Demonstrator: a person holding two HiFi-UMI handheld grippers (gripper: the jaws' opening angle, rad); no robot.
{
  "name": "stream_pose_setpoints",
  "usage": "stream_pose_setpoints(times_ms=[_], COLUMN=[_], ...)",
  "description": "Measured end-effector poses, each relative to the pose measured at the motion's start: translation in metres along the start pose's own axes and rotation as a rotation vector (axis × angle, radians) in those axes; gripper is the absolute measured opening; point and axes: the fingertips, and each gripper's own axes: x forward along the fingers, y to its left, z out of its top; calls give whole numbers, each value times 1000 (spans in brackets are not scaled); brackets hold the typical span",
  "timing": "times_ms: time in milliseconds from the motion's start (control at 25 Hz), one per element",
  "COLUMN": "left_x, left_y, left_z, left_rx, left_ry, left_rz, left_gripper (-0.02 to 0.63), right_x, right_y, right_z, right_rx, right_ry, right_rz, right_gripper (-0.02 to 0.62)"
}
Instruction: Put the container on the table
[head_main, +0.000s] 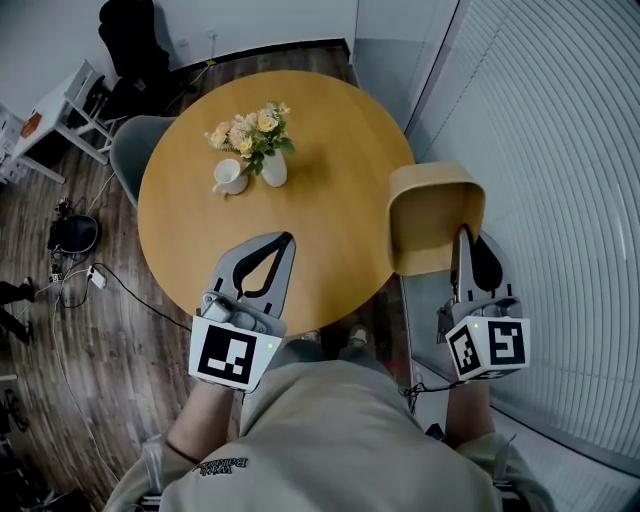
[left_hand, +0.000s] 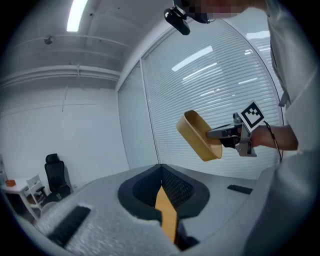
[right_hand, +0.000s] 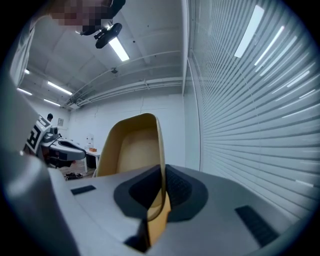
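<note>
A tan container (head_main: 435, 215) hangs in the air just off the right edge of the round wooden table (head_main: 330, 130), open side toward me. My right gripper (head_main: 463, 232) is shut on its near rim; in the right gripper view the rim (right_hand: 161, 150) runs down between the jaws. My left gripper (head_main: 288, 238) hovers over the table's near edge, shut, with nothing in it. The left gripper view looks up across its closed jaws (left_hand: 161, 169) at the container (left_hand: 200, 136) and the right gripper (left_hand: 220, 132).
A white vase of flowers (head_main: 272, 165) and a white cup (head_main: 230, 177) stand on the table's far left part. A grey chair (head_main: 135, 145) sits at its left. Window blinds (head_main: 560, 150) line the right side. Cables (head_main: 80, 275) lie on the floor.
</note>
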Motion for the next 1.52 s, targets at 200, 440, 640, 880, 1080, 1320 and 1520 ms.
stream_pose_setpoints(times_ms=[200,440,640,880,1080,1320,1520], left_x=[16,45,71,118,159,197,219], left_y=[12,21,34,50,53,56,56], left_z=[5,7,5,-34,-72,-125,-158], left_rx=[9,-7,-4,-40,-63,-105,-123], left_ry=[7,1,-5,51,119,198,249], left_rz=[1,-11,-12,-13,-45,-85,-113], left_gripper=[20,20,20,20,20,20,20], right_x=[16,59,97,156,198,241,263], right_y=[-10,-15,-28,-38,-47,-52,-56], right_z=[12,17,14,-40,-86,-150,-206], right_rx=[-24,-76,-113,-92,2,39,-15], right_ry=[-13,7,38,155,224,327,436], right_rz=[9,71,73,80,89,82,59], right_gripper=[32,32,32,32,32,32,32])
